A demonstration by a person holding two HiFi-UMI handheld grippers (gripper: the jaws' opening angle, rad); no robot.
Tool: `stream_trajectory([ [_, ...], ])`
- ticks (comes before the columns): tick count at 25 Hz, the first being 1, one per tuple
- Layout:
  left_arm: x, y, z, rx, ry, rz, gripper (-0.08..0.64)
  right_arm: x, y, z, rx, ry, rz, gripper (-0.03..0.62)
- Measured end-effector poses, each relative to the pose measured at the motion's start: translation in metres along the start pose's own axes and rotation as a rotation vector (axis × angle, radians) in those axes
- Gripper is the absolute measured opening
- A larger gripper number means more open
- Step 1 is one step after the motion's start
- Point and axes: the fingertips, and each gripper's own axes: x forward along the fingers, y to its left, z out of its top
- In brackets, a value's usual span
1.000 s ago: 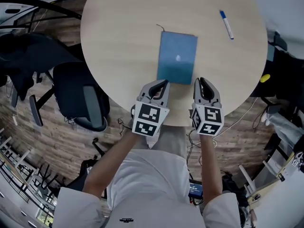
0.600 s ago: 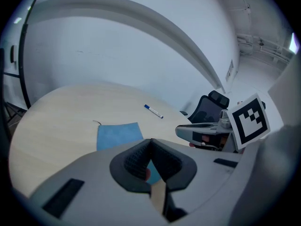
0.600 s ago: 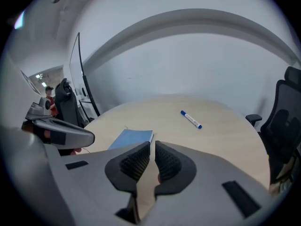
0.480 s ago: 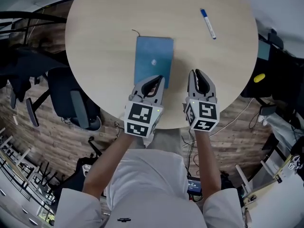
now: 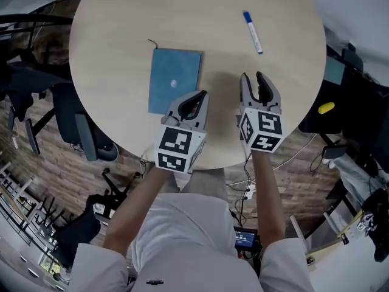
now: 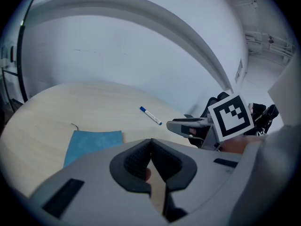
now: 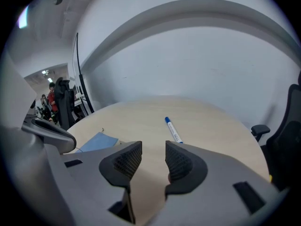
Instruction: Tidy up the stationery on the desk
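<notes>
A blue notebook (image 5: 173, 78) lies flat on the round wooden table (image 5: 121, 23), with a thin cord at its far corner. A white pen with a blue cap (image 5: 253, 32) lies farther right. My left gripper (image 5: 197, 97) hovers at the notebook's near right corner, its jaws shut with nothing between them. My right gripper (image 5: 255, 81) is open by a narrow gap and empty, just short of the pen. The left gripper view shows the notebook (image 6: 94, 142), the pen (image 6: 150, 116) and the right gripper (image 6: 188, 124). In the right gripper view the pen (image 7: 173, 130) lies straight ahead and the notebook (image 7: 99, 142) to the left.
Dark office chairs (image 5: 79, 132) stand on the wood floor left of the table. A yellow object (image 5: 326, 107) and cables lie to the right. The table's near edge runs just under both grippers. People stand far off (image 7: 59, 95).
Both grippers have moved forward over the table. The right one is now closer to the pen. The left one has shifted from the notebook's near edge to its near right corner.
</notes>
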Motion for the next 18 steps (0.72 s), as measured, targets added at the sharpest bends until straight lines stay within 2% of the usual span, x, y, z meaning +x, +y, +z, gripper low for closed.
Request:
stream_trajectory([
  [4, 0.019, -0.005, -0.001, -0.011, 0.011, 0.018, 0.020, 0.022, -0.026, 0.004, -0.019, -0.001, 0.007, 0.153],
  [8, 0.030, -0.008, 0.000, -0.024, 0.009, 0.035, 0.020, 0.045, -0.052, 0.006, -0.043, 0.005, -0.027, 0.153],
  [18, 0.049, -0.013, -0.014, -0.034, 0.040, 0.046, 0.020, 0.087, -0.075, 0.000, -0.103, 0.061, -0.010, 0.153],
])
